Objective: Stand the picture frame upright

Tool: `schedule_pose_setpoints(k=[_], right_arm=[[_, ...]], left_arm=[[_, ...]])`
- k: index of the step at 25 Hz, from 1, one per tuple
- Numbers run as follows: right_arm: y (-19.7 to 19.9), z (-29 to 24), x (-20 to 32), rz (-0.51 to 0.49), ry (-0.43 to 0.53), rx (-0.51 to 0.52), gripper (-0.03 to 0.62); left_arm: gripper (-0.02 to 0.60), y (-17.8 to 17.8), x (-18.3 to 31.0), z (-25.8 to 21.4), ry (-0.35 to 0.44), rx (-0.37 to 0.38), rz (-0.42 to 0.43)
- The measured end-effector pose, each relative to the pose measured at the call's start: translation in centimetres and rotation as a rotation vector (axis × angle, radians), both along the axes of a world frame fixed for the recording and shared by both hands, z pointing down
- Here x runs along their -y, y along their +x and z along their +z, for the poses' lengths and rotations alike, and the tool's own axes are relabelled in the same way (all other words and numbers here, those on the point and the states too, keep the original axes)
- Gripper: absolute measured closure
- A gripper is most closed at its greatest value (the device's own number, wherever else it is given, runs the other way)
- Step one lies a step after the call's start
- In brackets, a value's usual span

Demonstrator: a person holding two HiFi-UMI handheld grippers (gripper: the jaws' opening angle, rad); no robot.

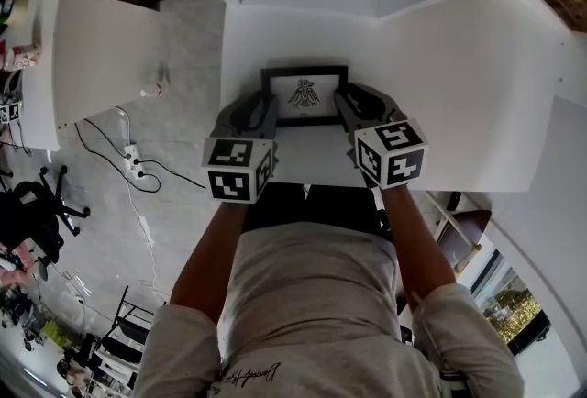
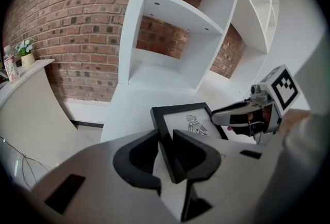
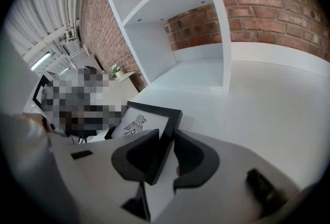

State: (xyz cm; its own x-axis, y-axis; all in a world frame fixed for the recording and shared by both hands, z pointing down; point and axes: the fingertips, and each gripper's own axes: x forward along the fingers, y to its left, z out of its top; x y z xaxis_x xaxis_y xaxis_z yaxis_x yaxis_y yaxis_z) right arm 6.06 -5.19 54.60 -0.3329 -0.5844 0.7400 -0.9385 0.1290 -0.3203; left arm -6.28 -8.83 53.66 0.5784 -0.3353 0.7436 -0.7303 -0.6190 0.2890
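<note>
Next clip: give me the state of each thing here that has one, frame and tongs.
picture frame: held at both side edges, picture side facing up, not yet upright.
left tongs: shut on the frame's left edge.
right tongs: shut on the frame's right edge.

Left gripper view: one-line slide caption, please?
Left tool and right tool clamp opposite sides of the black picture frame before white shelves.
</note>
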Motion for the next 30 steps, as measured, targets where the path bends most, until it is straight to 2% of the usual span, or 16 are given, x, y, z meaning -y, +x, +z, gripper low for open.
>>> schedule_pose_setpoints(k=[8,18,30], right_arm=[[-1.1,-1.0,1.8,-0.024,0.033,-0.015,0.491],[-2.3,-2.9,5.5,-0.064,0.121,-0.047,0.493],[-2.3,-5.0,10.0,-0.070,0.223,-0.071,0.493]], left_arm=[[0.486,-1.2,1.4,-1.1,0.029,-0.013,-0.031],[0.488,-2.6,4.6,-2.3,0.079,-0.023,-0.079],[0.489,-2.6,8.9,-4.6,0.190,-0.041,-0.086]])
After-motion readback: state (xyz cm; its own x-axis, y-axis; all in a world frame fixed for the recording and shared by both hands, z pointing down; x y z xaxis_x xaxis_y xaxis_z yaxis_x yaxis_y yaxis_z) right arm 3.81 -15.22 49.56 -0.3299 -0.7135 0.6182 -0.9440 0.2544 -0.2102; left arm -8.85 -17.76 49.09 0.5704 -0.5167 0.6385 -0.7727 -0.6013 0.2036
